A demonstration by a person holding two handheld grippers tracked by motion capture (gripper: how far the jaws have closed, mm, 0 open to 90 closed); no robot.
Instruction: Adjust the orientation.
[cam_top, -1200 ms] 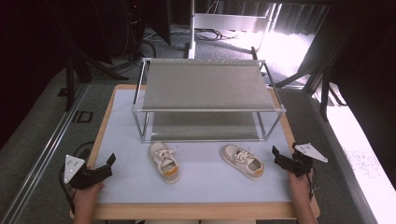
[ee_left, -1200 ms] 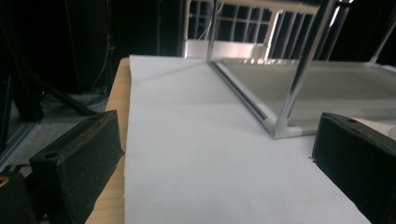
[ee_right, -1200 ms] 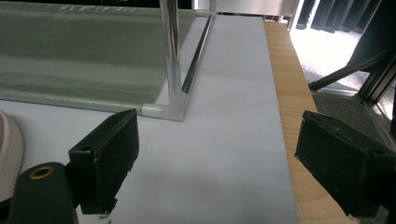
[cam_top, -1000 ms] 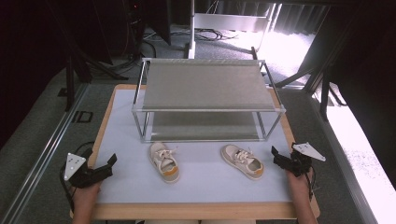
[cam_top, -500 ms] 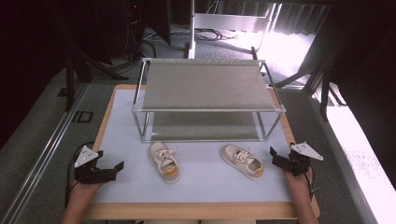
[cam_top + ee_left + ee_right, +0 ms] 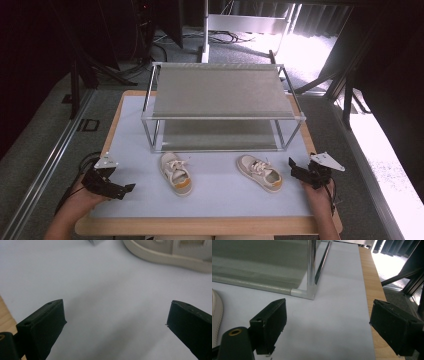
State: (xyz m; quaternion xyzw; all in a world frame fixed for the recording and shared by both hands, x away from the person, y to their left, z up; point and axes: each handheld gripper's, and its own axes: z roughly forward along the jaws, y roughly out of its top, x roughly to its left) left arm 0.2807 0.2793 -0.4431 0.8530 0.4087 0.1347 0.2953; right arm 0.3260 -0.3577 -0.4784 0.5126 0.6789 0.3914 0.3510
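Shoes on white mat before two-tier rack (image 6: 220, 95), toes outward: left shoe (image 6: 176, 173), right shoe (image 6: 259, 172). Left gripper (image 6: 125, 189) jaws apart, empty, aimed toward left shoe; right gripper (image 6: 292, 167) jaws apart, just beside right shoe, likely poised for grasp.

The left gripper (image 6: 131, 188) is showing as a black, angular body with a grey three-cornered plate (image 6: 106, 162) sitting on top of it and a dark cable (image 6: 85, 161) looping out behind it. Its two jaws are looking like thick matte-black blocks, each with small round screw holes near the tip. The right gripper (image 6: 291, 163) is wearing the same black finish, with a grey plate (image 6: 327, 161) on top and a thin cable (image 6: 332, 196) trailing back. A brass-coloured ring (image 6: 235, 332) is gleaming at the base of one of its jaws. Both forearms are showing bare, with no sleeves.
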